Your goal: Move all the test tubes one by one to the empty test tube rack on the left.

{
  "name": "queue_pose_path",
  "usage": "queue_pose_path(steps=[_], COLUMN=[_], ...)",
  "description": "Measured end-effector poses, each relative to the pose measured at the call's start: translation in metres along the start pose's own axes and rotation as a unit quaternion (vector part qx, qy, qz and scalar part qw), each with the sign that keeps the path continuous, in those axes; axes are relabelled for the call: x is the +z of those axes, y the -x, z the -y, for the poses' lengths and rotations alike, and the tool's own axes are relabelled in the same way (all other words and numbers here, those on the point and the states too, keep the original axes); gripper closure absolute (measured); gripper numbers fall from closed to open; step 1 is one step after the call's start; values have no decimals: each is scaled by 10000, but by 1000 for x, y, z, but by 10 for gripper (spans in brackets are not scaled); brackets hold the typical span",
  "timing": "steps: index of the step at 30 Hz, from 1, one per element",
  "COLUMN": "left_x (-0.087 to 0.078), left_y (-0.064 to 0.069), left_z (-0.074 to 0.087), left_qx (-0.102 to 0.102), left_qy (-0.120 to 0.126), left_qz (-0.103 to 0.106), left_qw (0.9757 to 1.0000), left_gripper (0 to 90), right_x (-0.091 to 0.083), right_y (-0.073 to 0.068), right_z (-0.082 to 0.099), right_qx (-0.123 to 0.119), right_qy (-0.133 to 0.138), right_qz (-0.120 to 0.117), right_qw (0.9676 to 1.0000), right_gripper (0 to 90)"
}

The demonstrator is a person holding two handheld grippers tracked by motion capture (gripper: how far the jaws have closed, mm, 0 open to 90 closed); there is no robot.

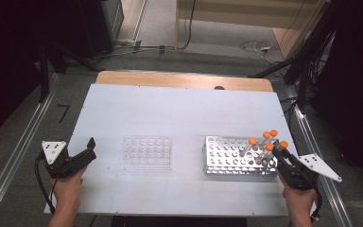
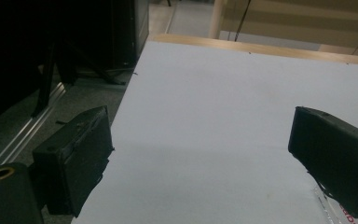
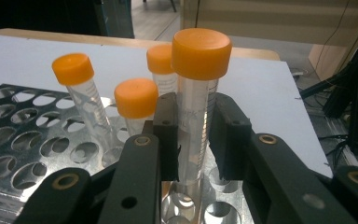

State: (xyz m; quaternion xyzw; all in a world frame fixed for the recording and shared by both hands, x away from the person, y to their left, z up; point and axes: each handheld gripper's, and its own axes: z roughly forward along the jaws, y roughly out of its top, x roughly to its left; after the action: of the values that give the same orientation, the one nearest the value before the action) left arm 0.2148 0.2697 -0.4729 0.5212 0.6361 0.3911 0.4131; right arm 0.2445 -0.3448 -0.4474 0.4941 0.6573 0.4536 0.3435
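White tabletop (image 1: 179, 109) amid dark room; right gripper (image 3: 193, 140) fingers clamped on tube (image 3: 196, 116), left gripper (image 2: 200, 154) fingers wide, empty.

text: none legible | tube (image 3: 195, 122) in right gripper view: faint grad marks + print, too blurred to read | left gripper view: red lettering scrap at table (image 2: 223, 116) edge, unreadable

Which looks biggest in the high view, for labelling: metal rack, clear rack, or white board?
1. white board
2. metal rack
3. clear rack, though the two racks look nearly alike.
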Motion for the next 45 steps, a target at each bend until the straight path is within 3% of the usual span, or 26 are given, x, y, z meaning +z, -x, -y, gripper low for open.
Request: queue_pose_path(steps=[22, 27, 34, 45], left_x=[0, 0, -2, -5], left_y=[1, 1, 3, 12], left_z=[0, 0, 0, -2], left_qx=[6, -18, 32, 194], left_qy=[19, 24, 61, 120], left_qz=[26, 30, 60, 138], left_qw=[10000, 10000, 10000, 9996], left_gripper=[69, 69, 69, 79], right_x=[-23, -31, -37, -28], right_y=[3, -1, -17, -44], right_z=[-22, -23, -25, -29], right_qx=[105, 110, 47, -123], right_qy=[296, 244, 261, 226], right_qz=[34, -25, -324, -776], right_qw=[9995, 9996, 9991, 9967], right_gripper=[719, 719, 719, 719])
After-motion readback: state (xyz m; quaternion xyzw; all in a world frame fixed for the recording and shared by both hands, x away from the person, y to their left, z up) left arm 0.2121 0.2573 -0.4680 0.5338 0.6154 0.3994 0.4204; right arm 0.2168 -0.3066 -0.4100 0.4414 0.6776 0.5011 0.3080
